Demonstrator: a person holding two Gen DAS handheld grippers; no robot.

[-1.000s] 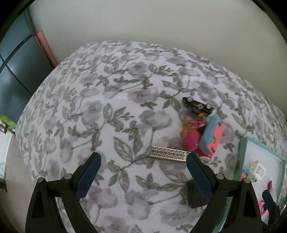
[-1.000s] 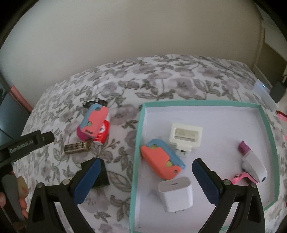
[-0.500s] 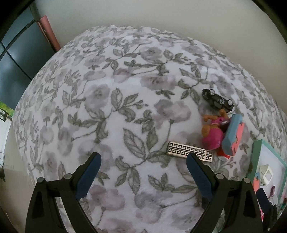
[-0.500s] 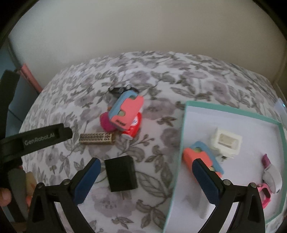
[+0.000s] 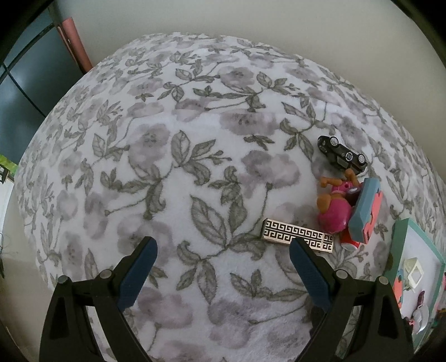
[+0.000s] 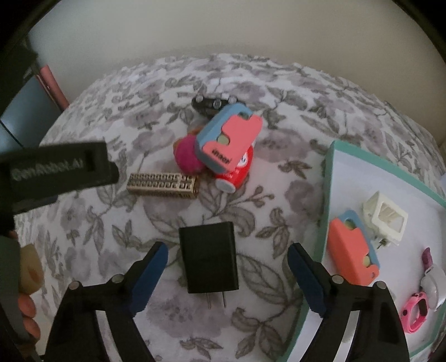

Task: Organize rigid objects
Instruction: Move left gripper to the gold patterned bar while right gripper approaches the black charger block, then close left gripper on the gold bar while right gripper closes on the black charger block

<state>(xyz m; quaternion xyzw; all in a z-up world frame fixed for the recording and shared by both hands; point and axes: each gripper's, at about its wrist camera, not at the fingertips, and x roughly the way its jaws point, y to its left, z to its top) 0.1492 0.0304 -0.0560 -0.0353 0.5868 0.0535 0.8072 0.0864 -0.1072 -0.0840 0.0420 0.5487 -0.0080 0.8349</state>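
A white fleece cover [image 5: 195, 172] printed with grey flowers and leaves drapes the surface. Behind it stands a plain cream wall [image 5: 251, 19]. A dark panel [image 5: 25, 92] with a reddish edge sits at far left.

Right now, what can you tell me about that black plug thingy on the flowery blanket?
The black plug is a boxy charger, matte and plastic-looking, lying flat on the flowery blanket. Its two metal prongs point toward the camera. It lies alone, touching only the blanket, left of the teal tray and nearer than the gold patterned bar. The right gripper is above it, jaws closing, blue fingers on either side, not touching it yet.
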